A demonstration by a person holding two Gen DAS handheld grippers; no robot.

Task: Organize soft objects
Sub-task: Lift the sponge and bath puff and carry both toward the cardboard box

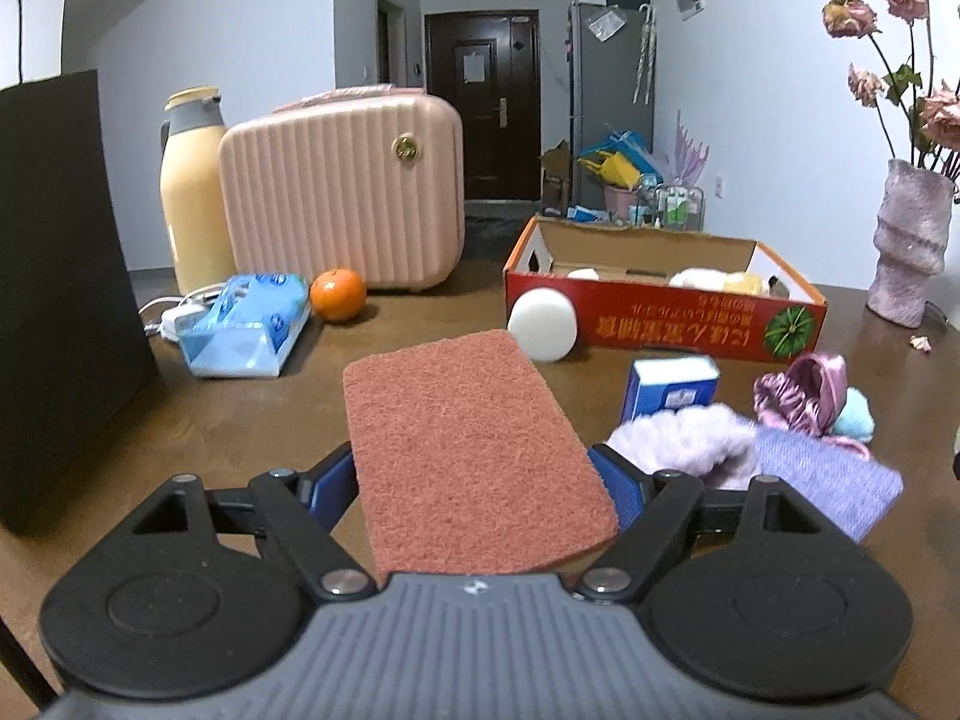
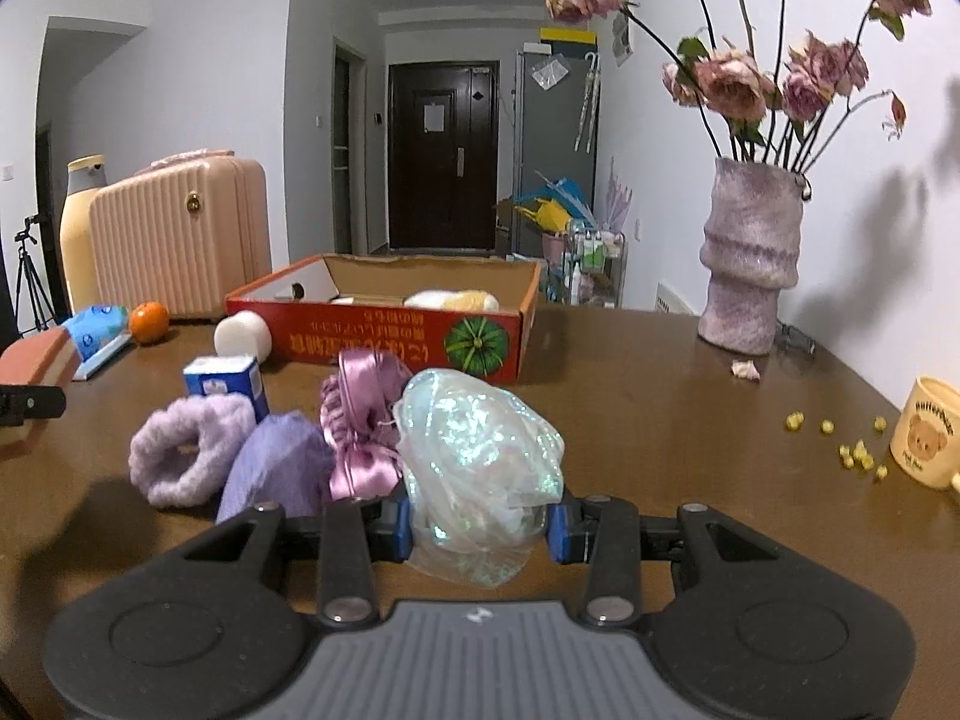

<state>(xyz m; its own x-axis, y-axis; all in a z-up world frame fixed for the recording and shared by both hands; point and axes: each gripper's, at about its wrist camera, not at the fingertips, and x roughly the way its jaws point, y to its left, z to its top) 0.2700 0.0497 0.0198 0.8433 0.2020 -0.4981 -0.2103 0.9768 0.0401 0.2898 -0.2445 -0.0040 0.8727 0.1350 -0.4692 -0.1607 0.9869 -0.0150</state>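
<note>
My left gripper (image 1: 474,480) is shut on a reddish-brown sponge (image 1: 462,444), which lies flat between the blue pads and sticks out forward above the table. My right gripper (image 2: 480,525) is shut on a crumpled iridescent sheer pouch (image 2: 480,450). A red cardboard box (image 1: 660,318) (image 2: 384,330) stands open further back with pale soft items inside. On the table lie a fluffy lilac scrunchie (image 2: 186,450) (image 1: 690,450), a purple knit cloth (image 2: 276,468) (image 1: 828,480), a pink satin scrunchie (image 2: 360,420) (image 1: 804,390) and a white foam roll (image 1: 543,327) (image 2: 243,333).
A small blue carton (image 1: 669,387) (image 2: 225,384), an orange (image 1: 338,294), a blue tissue pack (image 1: 246,324), a pink case (image 1: 342,192) and a yellow flask (image 1: 192,192) stand to the left. A dark panel (image 1: 60,300) is at far left. A vase (image 2: 750,264), a bear cup (image 2: 927,432) and scattered kernels are to the right.
</note>
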